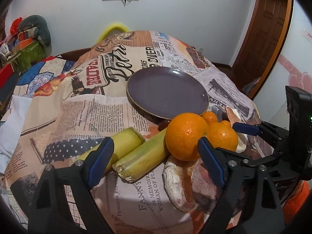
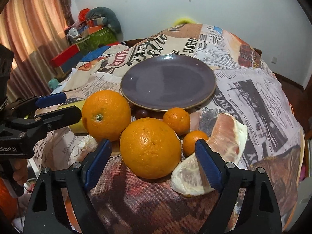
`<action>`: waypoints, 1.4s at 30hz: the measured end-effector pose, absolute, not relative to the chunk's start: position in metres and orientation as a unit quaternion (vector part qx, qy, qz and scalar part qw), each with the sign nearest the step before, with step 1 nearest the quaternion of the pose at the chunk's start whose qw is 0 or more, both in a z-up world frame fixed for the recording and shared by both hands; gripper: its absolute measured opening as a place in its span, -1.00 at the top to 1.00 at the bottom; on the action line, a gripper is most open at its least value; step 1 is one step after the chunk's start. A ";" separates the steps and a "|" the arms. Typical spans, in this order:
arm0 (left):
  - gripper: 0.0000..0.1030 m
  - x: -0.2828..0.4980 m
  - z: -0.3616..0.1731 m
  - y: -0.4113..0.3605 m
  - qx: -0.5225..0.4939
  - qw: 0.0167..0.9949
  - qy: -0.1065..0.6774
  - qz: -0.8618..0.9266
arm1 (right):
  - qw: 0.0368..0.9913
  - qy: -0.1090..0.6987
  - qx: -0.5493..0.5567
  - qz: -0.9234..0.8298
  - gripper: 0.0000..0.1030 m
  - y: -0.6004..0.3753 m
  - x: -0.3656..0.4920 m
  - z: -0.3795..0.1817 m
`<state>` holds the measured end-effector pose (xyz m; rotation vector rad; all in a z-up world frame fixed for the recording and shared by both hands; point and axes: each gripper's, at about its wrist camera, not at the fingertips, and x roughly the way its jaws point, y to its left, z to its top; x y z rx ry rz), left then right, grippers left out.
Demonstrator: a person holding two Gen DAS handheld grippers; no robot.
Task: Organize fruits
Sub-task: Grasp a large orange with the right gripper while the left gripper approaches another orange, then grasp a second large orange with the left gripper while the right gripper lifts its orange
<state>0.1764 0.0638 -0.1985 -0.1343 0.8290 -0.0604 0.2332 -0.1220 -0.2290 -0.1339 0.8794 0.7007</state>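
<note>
An empty purple plate sits mid-table. In the right wrist view, two big oranges, two small mandarins and pomelo wedges lie in front of it. My right gripper is open around the nearer big orange, jaws not touching it. In the left wrist view, two sugarcane pieces lie beside an orange. My left gripper is open above the cane pieces and the orange. The right gripper shows there at the right, open.
A newspaper-print cloth covers the round table. A dark reddish fruit lies under the plate's near rim. Another pomelo piece lies at the near edge. Boxes and clutter stand behind left; a door is at the right.
</note>
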 end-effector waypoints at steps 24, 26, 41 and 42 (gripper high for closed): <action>-0.71 0.191 -0.186 0.036 -0.038 0.911 0.408 -0.057 | 0.870 0.367 0.000 0.330 -0.22 -0.152 0.240 -0.188; -0.71 0.194 -0.186 0.028 -0.034 0.910 0.408 -0.067 | 0.874 0.362 0.006 0.324 -0.22 -0.159 0.241 -0.184; -0.39 0.232 -0.217 -0.021 0.011 0.892 0.439 -0.107 | 0.894 0.355 0.028 0.271 -0.22 -0.200 0.252 -0.184; -0.37 0.234 -0.220 -0.022 0.012 0.890 0.442 -0.106 | 0.893 0.358 0.030 0.271 -0.22 -0.202 0.252 -0.186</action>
